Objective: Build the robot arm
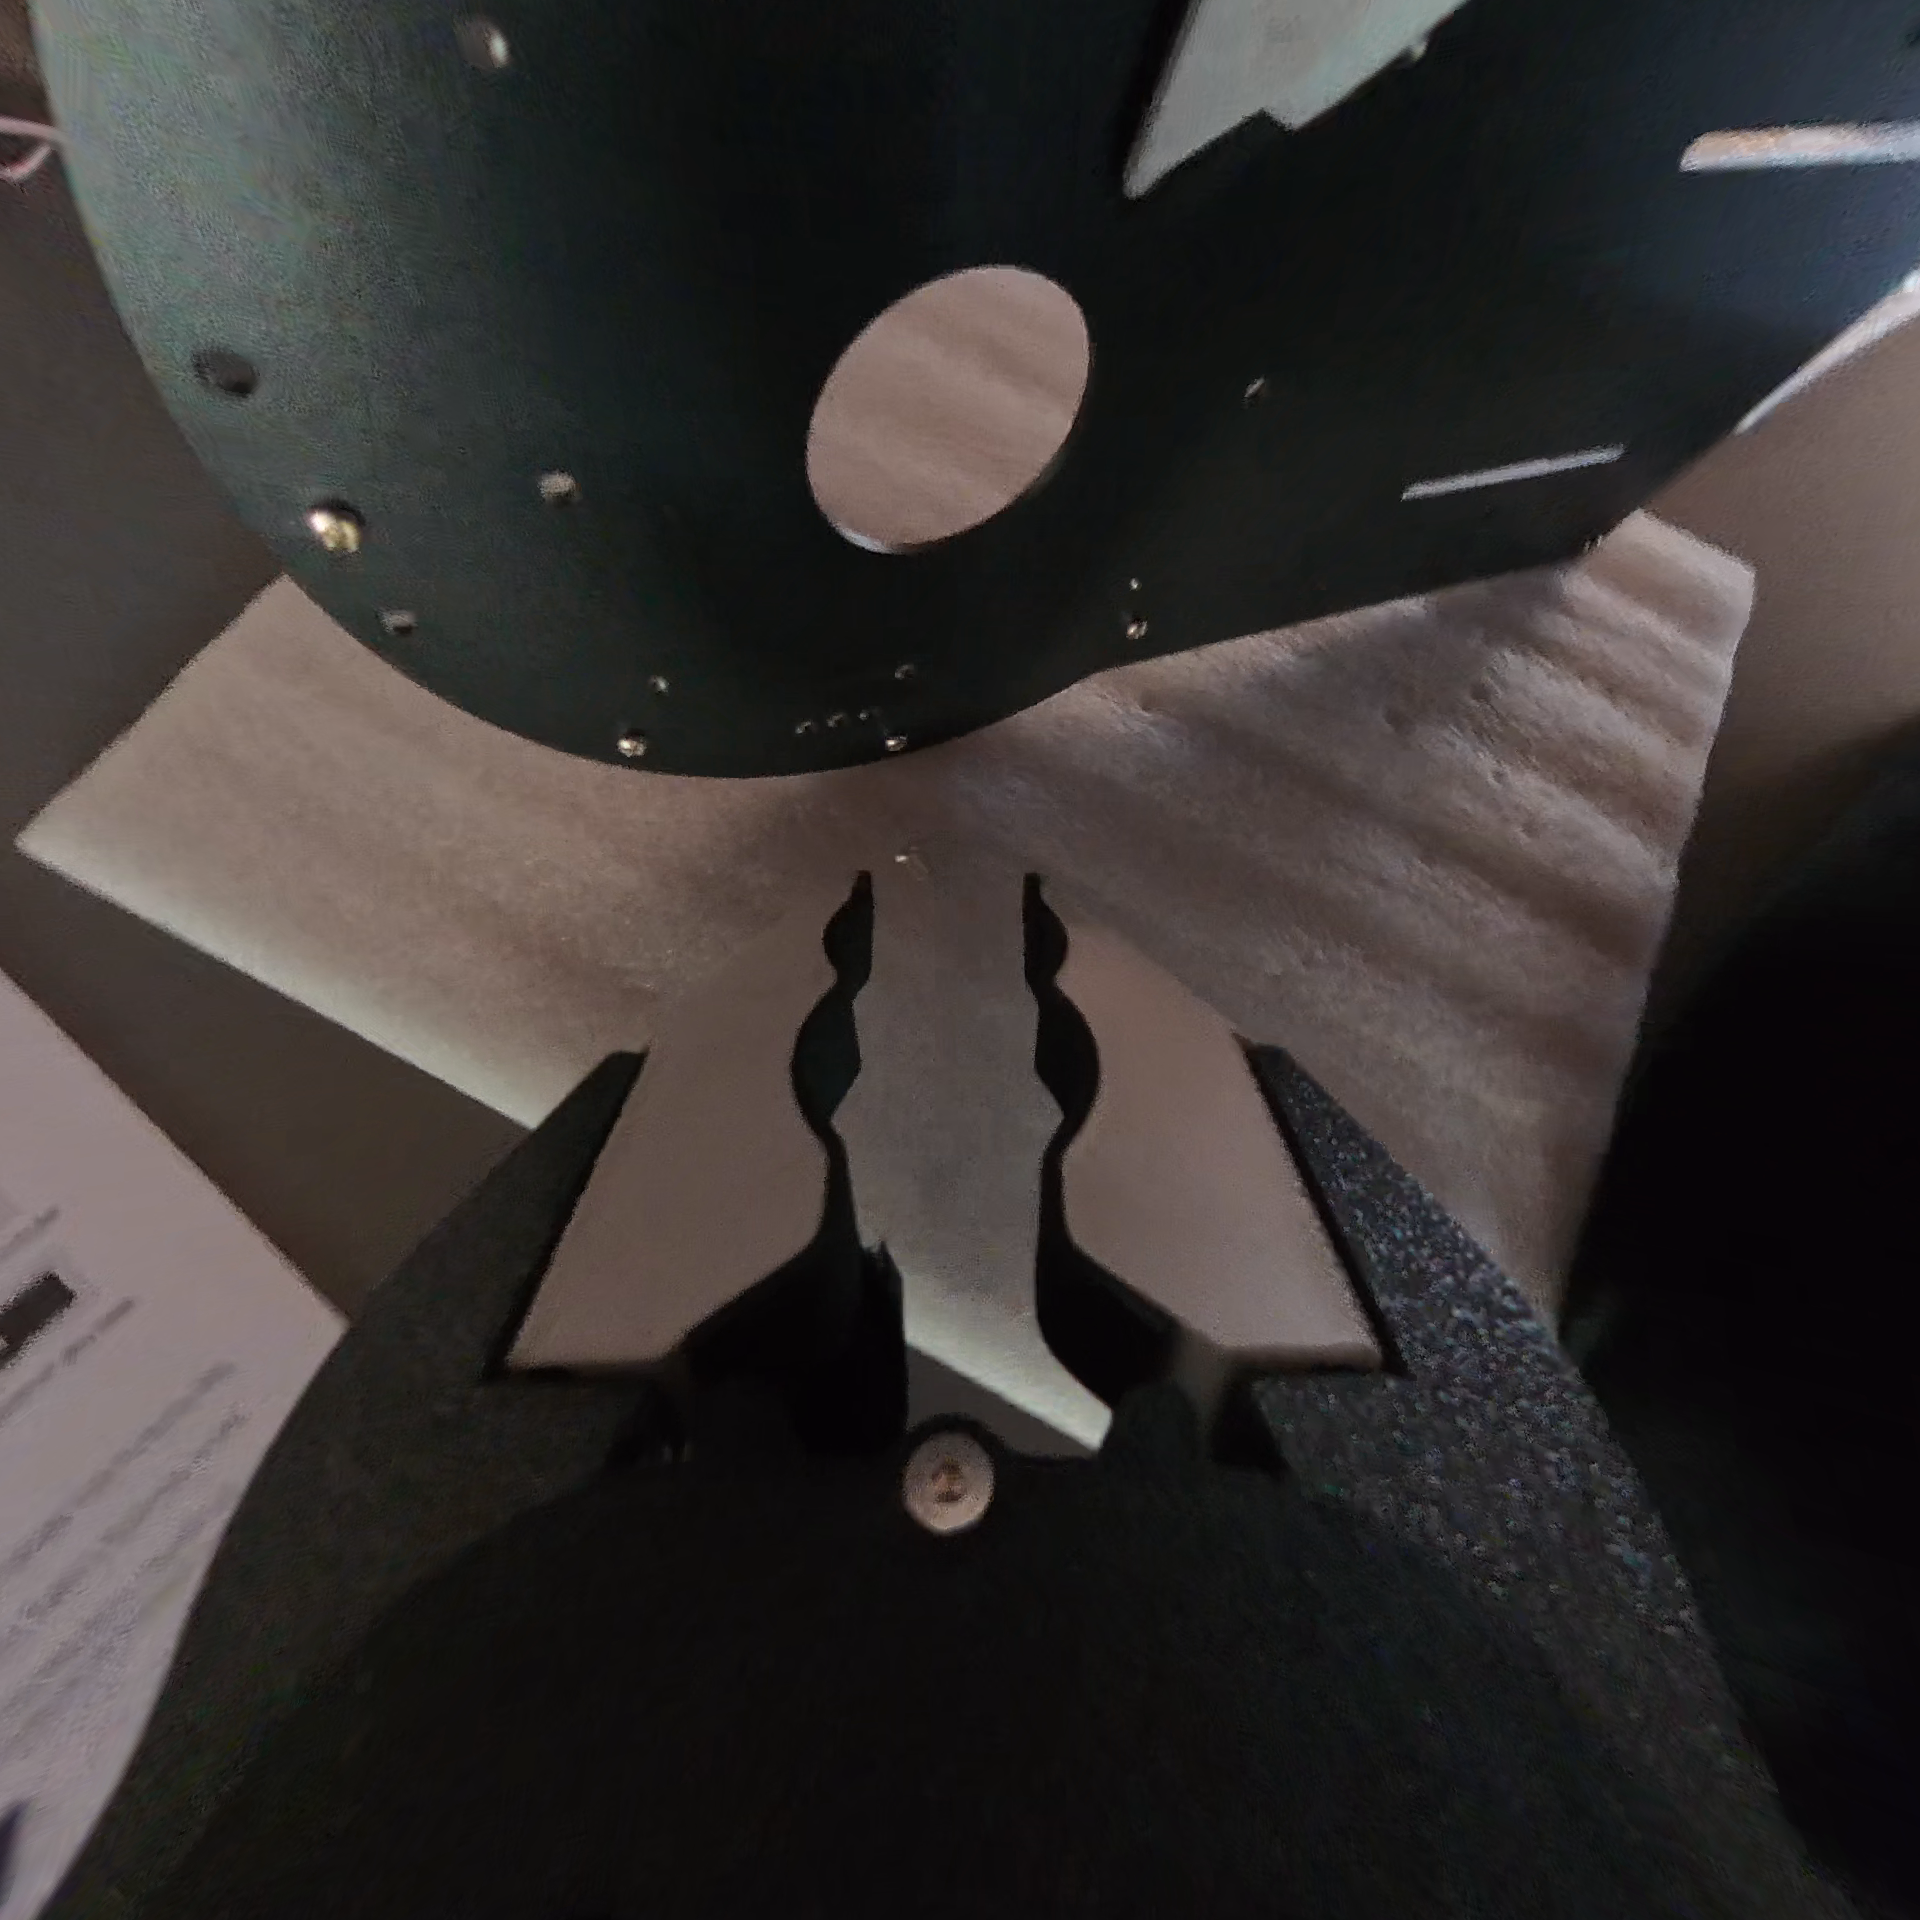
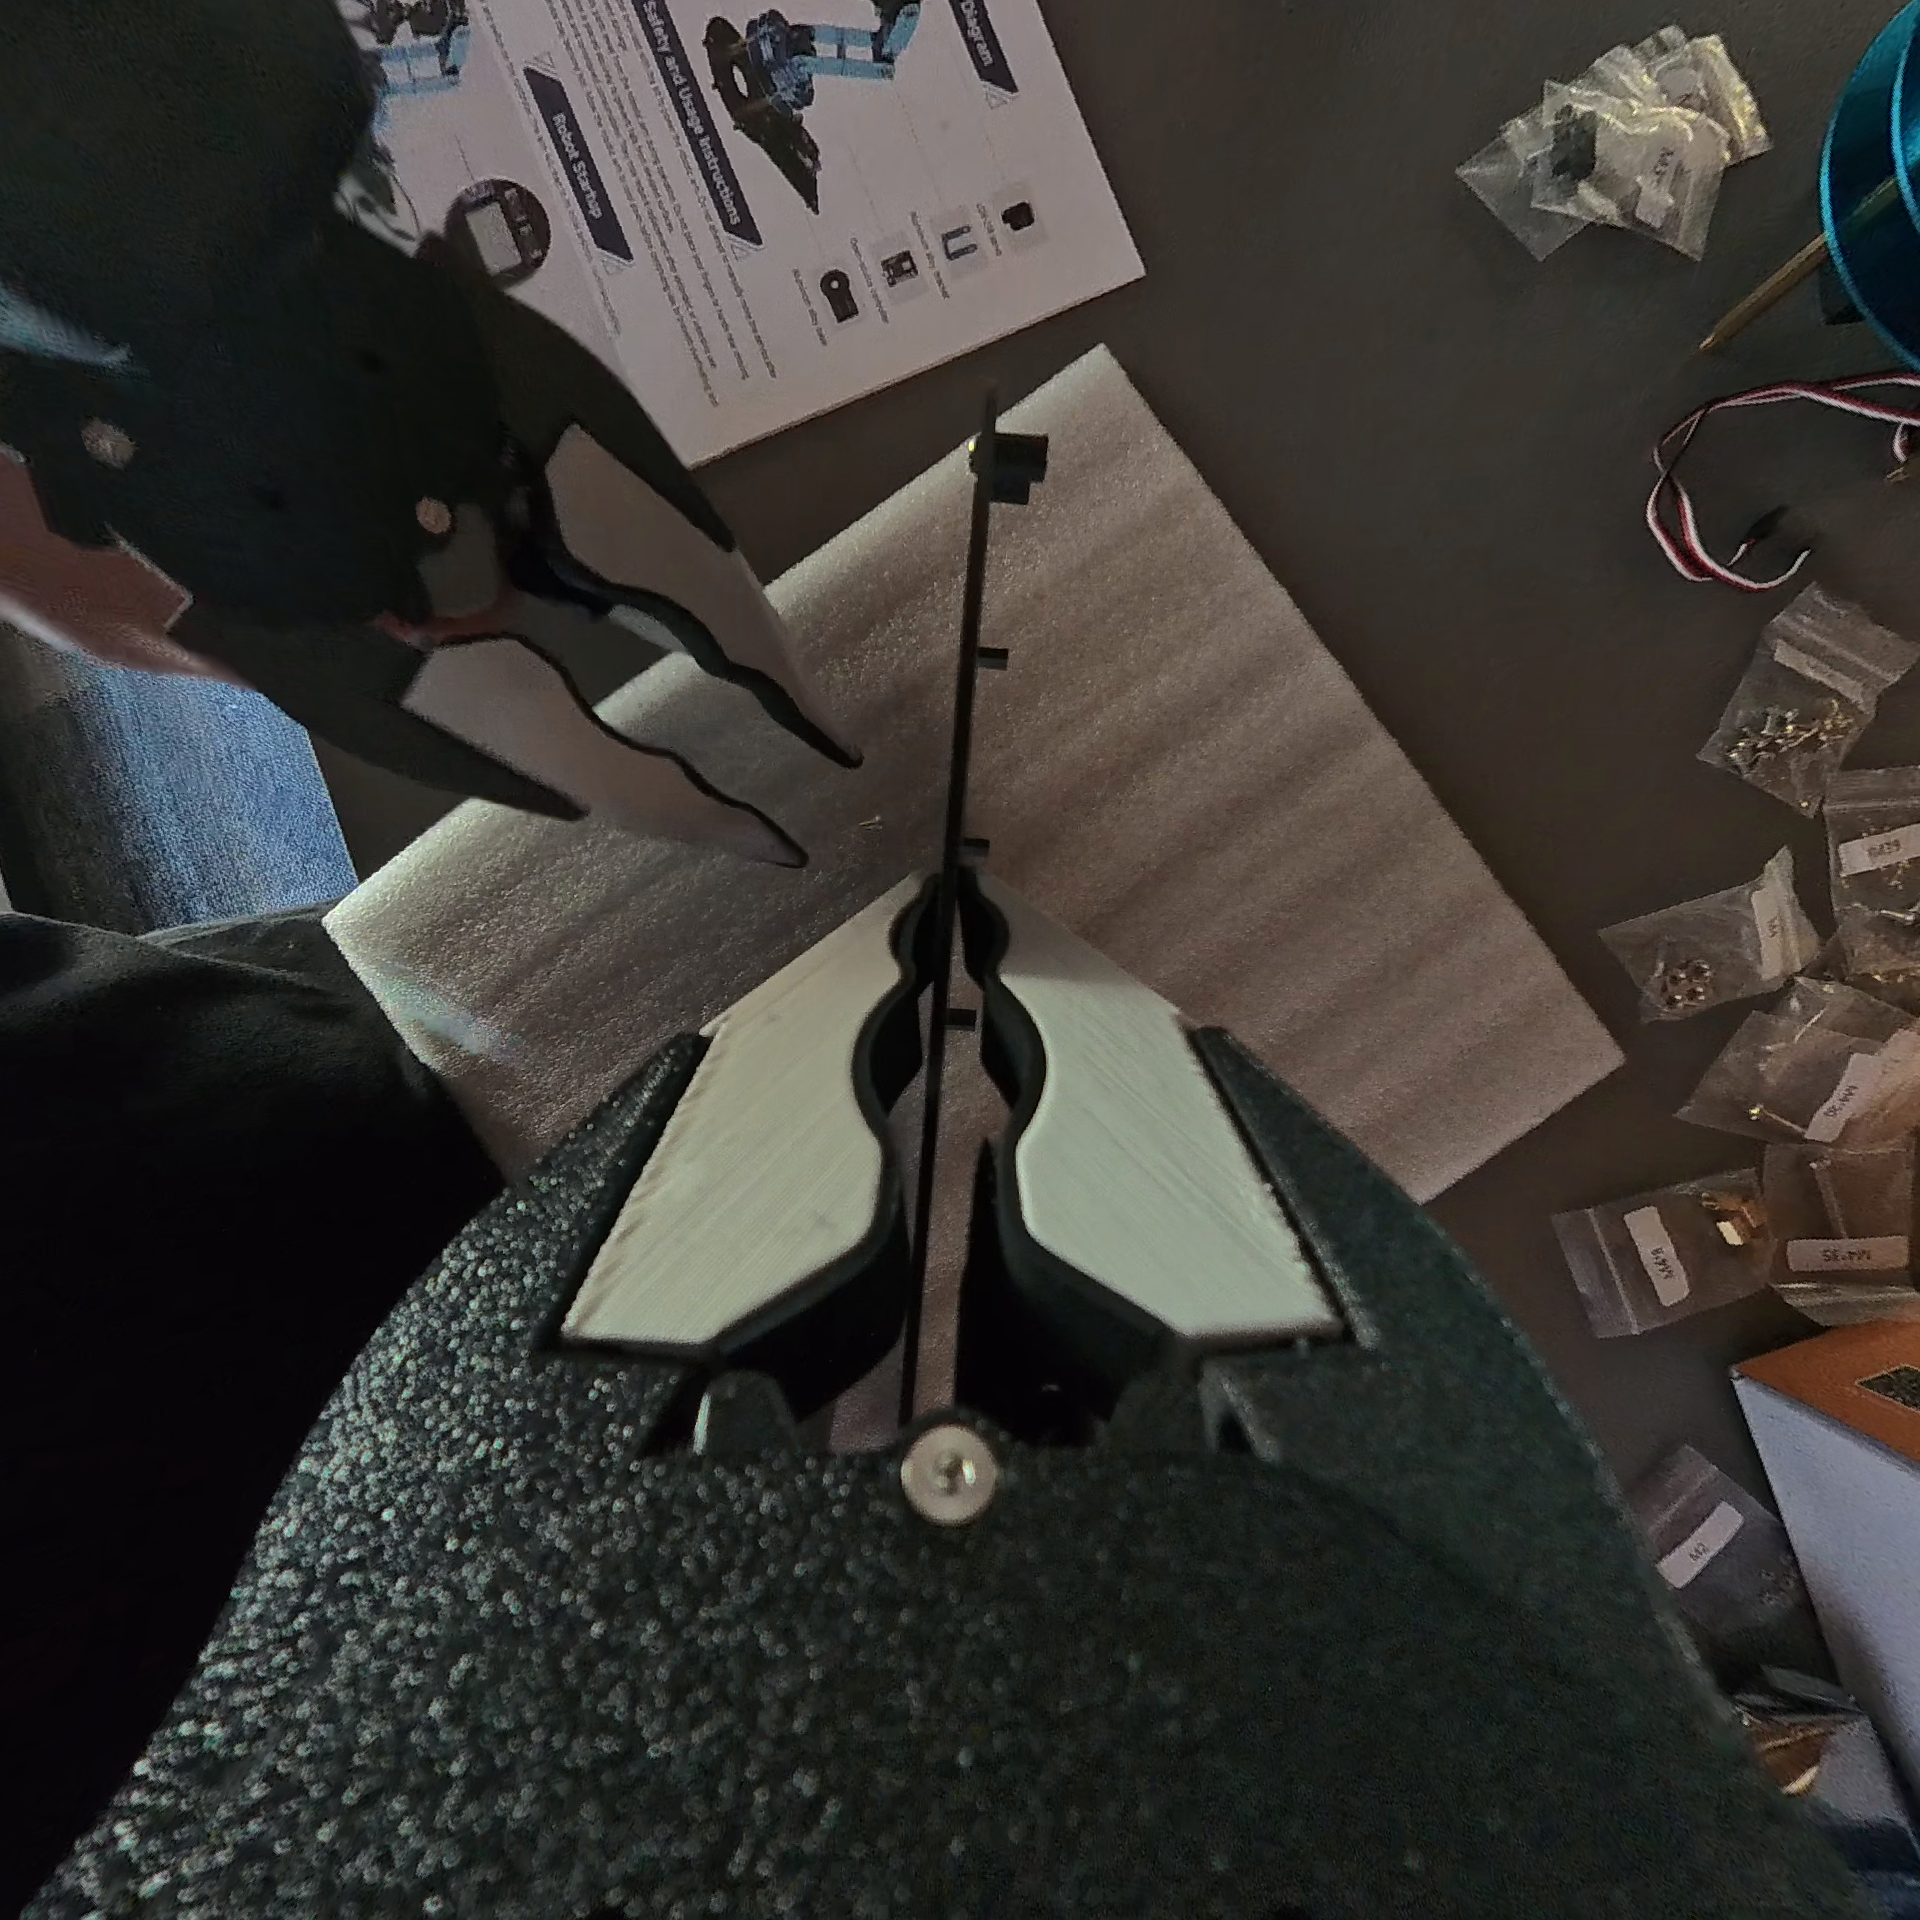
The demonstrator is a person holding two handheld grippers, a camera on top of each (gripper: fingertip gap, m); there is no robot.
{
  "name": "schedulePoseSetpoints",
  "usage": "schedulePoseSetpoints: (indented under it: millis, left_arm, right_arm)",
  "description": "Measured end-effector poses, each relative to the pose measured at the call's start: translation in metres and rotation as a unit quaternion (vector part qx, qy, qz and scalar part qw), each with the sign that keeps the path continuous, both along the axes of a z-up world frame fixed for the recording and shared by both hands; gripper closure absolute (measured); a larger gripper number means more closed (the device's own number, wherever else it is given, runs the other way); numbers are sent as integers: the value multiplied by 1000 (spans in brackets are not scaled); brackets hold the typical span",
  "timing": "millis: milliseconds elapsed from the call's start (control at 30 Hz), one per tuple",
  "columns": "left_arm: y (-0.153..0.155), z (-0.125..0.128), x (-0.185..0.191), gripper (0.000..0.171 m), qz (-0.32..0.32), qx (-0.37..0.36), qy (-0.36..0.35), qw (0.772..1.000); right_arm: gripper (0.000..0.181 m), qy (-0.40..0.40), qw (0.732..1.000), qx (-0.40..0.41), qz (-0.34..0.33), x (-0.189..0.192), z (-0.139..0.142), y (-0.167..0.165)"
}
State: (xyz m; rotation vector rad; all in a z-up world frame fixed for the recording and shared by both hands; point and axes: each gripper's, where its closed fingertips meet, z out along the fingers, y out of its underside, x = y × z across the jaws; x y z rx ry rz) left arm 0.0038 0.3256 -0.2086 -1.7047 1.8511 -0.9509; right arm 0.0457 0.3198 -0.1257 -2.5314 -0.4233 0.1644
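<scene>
2 wrist cams, both close, facing down, sharing foam sheet (image 1: 1299, 831) (image 2: 1247, 831)

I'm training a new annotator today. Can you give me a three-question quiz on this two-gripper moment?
1. True or false: the right gripper is shut on the black plate.
2. What lies beneath the left gripper? A) foam sheet B) instruction sheet C) parts bags
3. Fill in: the left gripper's jaws are ____.

Key: 1 true; 2 A; 3 open.
</scene>
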Motion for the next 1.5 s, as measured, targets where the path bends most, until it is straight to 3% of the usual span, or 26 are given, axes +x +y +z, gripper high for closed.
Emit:
schedulePoseSetpoints:
  millis: [100,233,333,533,667,1133,1333,1500]
  left_arm:
    - [-5,-2,-1,143,53,-6,-4,999]
    - [-4,-3,4,140,68,16,-15,997]
    - [-1,-3,7,135,41,32,-18,998]
    - [-13,-6,10,132,-100,19,-12,995]
    - [-14,-12,13,131,-143,28,2,989]
    - [-12,-10,-16,136,-139,23,15,990]
    - [-3,-4,-10,136,-120,31,-5,992]
    - [-7,0,1,133,-140,18,-15,990]
  right_arm:
    - [178,-2,1000,0,1,0,0,0]
    - [179,-2,1000,-3,6,-2,0,0]
    - [178,-5,1000,-4,9,-2,-1,0]
    - [179,-3,1000,-2,10,-3,-1,-1]
    - [179,-1,1000,-2,8,-2,-1,-1]
    - [179,-3,1000,-3,4,-1,-1,0]
    - [179,-4,1000,-5,7,-2,-2,0]
    - [179,-5,1000,-5,8,-3,-2,-1]
